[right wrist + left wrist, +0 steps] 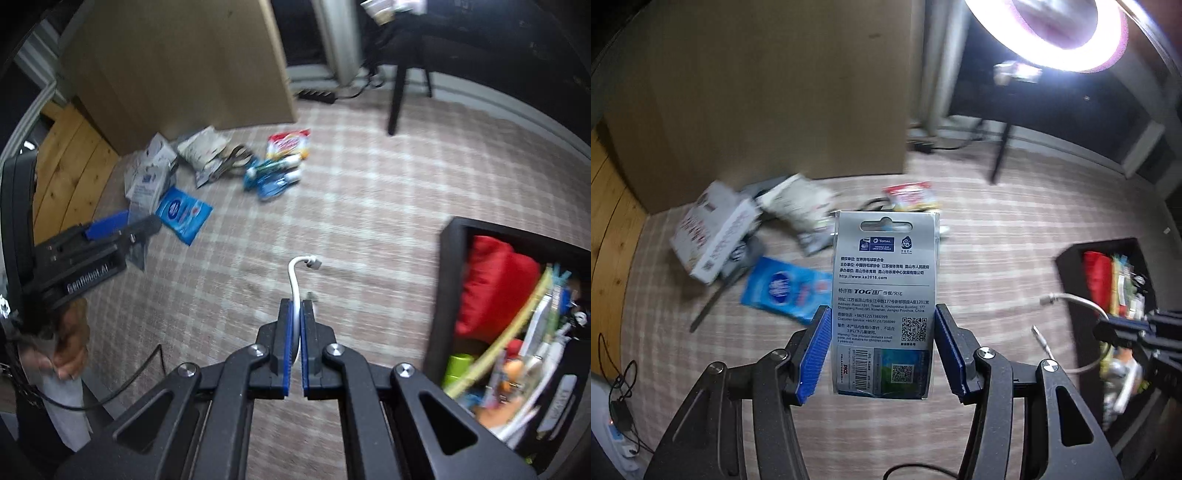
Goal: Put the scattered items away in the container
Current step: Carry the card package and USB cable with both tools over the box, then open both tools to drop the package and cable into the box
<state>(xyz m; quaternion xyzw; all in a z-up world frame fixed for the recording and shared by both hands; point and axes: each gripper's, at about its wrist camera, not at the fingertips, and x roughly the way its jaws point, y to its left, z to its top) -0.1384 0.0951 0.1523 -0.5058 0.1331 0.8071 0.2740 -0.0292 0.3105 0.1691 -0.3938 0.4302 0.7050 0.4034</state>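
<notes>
From the left wrist, the left gripper [881, 347] has its jaws set wide on the two side edges of a silver card pack [882, 295], printed back facing the camera, held up off the checked rug [979, 229]. The black bin [1067, 266] sits to the right of the pack, already loaded with a red bundle and other bits, so a good share of the tidying looks done. Well away from the bin on the far left, a heap remains: a white box [713, 236], a crumpled white bag [801, 206], a blue wipes pack [783, 291], and, nearer the bin than these, a red and yellow snack bag [912, 195]. The right gripper [1123, 332] shows at the bin's near edge with a white cable [1075, 299] trailing from it. From the right wrist, the right gripper [295, 314] is clamped tight on the white cable [295, 280], whose plug end curls above the fingertips, lifted clear of the rug [369, 206]. The bin [448, 280] lies just to the right, crowded with a red bundle [495, 284] and mixed small things. Far left of the bin wait the blue wipes pack [183, 214], the white box [151, 173], the snack bag [290, 142] and a blue bundle of tubes [271, 177]. My reading: two items are in hand and not yet dropped in, and at least five remain on the rug.
</notes>
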